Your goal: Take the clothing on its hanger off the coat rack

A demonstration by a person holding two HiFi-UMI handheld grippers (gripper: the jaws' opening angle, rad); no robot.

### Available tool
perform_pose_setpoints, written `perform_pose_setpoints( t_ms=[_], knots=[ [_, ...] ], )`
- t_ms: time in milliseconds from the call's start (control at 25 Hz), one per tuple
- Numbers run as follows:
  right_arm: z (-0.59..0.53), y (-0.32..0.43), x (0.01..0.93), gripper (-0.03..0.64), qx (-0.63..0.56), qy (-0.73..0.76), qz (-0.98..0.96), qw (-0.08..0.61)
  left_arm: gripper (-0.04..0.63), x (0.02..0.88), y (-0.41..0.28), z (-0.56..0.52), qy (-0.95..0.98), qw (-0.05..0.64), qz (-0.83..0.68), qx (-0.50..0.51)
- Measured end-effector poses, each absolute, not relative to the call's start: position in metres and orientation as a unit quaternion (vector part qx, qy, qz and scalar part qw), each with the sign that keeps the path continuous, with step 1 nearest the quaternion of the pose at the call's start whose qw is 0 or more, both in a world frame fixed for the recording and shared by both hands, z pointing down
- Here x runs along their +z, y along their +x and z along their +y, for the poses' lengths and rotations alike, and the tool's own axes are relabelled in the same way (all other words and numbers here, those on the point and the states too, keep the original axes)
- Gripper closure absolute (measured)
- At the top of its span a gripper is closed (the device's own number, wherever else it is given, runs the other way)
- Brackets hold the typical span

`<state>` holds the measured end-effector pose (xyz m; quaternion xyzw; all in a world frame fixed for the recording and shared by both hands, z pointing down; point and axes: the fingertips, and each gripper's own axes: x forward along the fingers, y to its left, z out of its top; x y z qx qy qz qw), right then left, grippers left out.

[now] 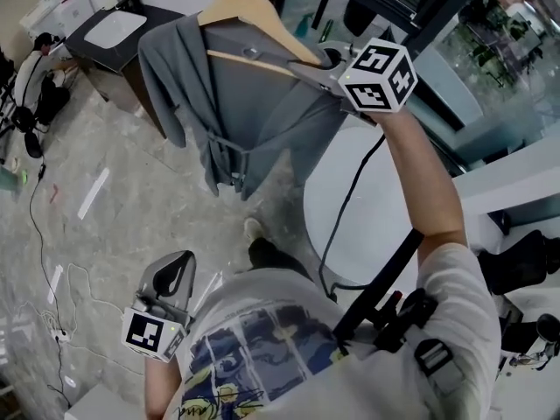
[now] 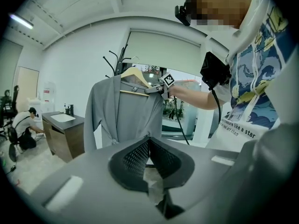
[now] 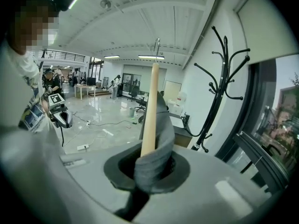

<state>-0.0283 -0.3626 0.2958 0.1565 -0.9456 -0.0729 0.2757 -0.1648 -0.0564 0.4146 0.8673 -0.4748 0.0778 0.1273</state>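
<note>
Right gripper (image 1: 302, 70): raised at the end of the person's outstretched arm, marker cube (image 1: 378, 75) uppermost in the head view. Its jaws are pressed together on one shoulder end of the wooden hanger (image 1: 254, 11), with a fold of the grey garment (image 1: 254, 112) pinched between the pads along with the wood.

Hanger: held in the air, carried by this gripper alone. In the right gripper view it runs straight away from the jaws, and its metal hook (image 3: 156, 45) stands free with nothing around it.

Garment: draped over both shoulders of the hanger, sleeves hanging down and tied at the waist, above the floor.

Rack (image 3: 222, 87): black, with curved prongs, standing beside the window. It is apart from the hanger, to the right of it in the right gripper view and behind it in the left gripper view.

Left gripper (image 1: 171, 274): held low beside the person's torso, well apart from the garment. Its jaws are closed tip to tip with nothing between them.

Background: a dark cabinet (image 1: 114, 29) with a white basin on top, at the far left of the floor, and cables trailing across the floor.
</note>
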Motion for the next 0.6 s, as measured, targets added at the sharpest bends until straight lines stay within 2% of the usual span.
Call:
perform_pose_setpoints(
  t_ms=[600],
  knots=[
    [-0.235, -0.033, 0.307, 0.611, -0.091, 0.131, -0.951, 0.265, 0.589, 0.410, -0.164, -0.025, 0.882, 0.113, -0.452, 0.076]
  ],
)
